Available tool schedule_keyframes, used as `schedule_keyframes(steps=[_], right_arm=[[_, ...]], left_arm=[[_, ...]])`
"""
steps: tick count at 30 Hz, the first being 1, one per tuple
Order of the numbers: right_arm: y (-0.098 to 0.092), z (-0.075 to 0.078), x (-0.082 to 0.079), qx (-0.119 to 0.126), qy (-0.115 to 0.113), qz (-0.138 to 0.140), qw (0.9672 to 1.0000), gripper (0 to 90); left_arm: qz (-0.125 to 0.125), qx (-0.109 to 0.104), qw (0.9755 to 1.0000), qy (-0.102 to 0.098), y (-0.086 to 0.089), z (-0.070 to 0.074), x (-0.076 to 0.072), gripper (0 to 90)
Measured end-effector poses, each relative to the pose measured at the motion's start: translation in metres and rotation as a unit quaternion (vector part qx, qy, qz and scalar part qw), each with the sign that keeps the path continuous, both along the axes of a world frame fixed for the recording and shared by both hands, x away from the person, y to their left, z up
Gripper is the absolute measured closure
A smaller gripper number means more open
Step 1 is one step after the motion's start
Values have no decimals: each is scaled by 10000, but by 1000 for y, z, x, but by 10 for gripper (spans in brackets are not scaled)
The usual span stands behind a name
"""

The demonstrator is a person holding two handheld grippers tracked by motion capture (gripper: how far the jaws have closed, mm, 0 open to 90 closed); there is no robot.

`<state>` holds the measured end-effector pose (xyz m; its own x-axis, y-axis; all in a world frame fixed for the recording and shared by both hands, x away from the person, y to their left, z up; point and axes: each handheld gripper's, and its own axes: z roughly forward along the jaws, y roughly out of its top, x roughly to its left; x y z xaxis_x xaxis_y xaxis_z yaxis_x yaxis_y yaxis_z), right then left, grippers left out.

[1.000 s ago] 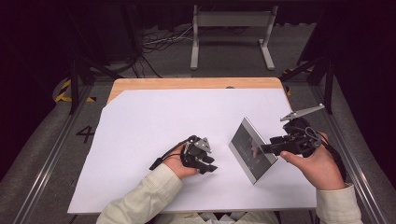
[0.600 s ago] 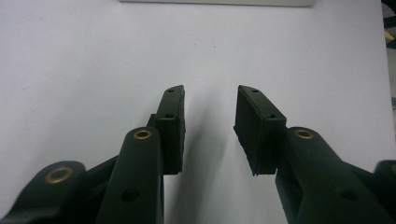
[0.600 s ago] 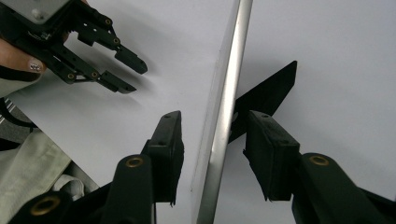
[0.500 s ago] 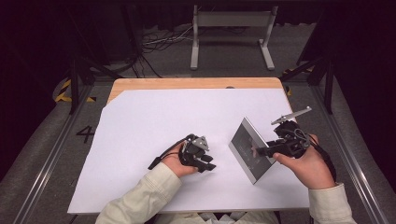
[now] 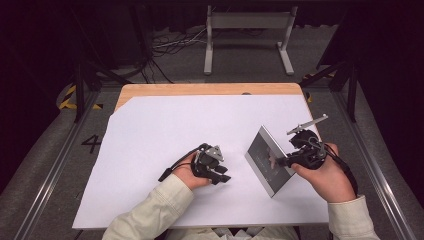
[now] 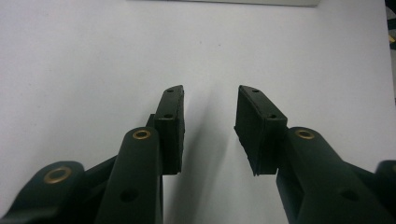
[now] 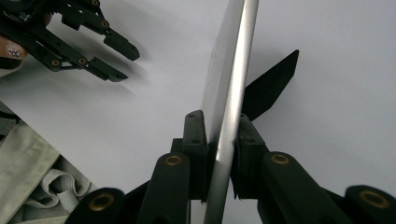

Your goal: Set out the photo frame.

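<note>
Counter covered by a large white paper sheet, light wooden edge showing along the far side.

Left hand-held gripper sits on the near-centre of the sheet, held in the person's left hand, cream sleeve coming in from below. In the left gripper view its jaws stand apart over bare white paper, with nothing between the black ribbed pads. Same gripper shows at upper left of the right gripper view, jaws spread, resting on the paper.

Flat rectangular silver-framed panel with a dark glossy face stands tilted on one edge, right of centre, lower corner on the paper, well apart from the left gripper. In the right gripper view it is seen edge-on, a thin bright metal strip rising from between the jaws, casting a dark wedge of shadow on the paper to its right.

Right hand-held gripper is held in the right hand at the panel's right edge. Its jaws have just been closing, and both pads now press on the panel's near edge from either side: clamped on the panel. Grey plate sticks out above this gripper.
</note>
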<state>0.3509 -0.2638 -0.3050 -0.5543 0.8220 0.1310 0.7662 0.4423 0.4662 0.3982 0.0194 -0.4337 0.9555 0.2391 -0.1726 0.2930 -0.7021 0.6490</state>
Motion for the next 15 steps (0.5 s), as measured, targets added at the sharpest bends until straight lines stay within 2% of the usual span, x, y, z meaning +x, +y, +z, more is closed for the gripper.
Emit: schedule_keyframes(steps=[6,8,15], right_arm=[[1,1,1,-18,8,-111,9999,832],[0,2,1,57,15,-58,10000,839],[5,9,2,-49,-39,91,9999,839]], left_arm=[[39,-10,10000,16,2,1,0,631],[32,-25,10000,-19,3,1,1,631],[105,-59,9999,-18,9,3,1,631]])
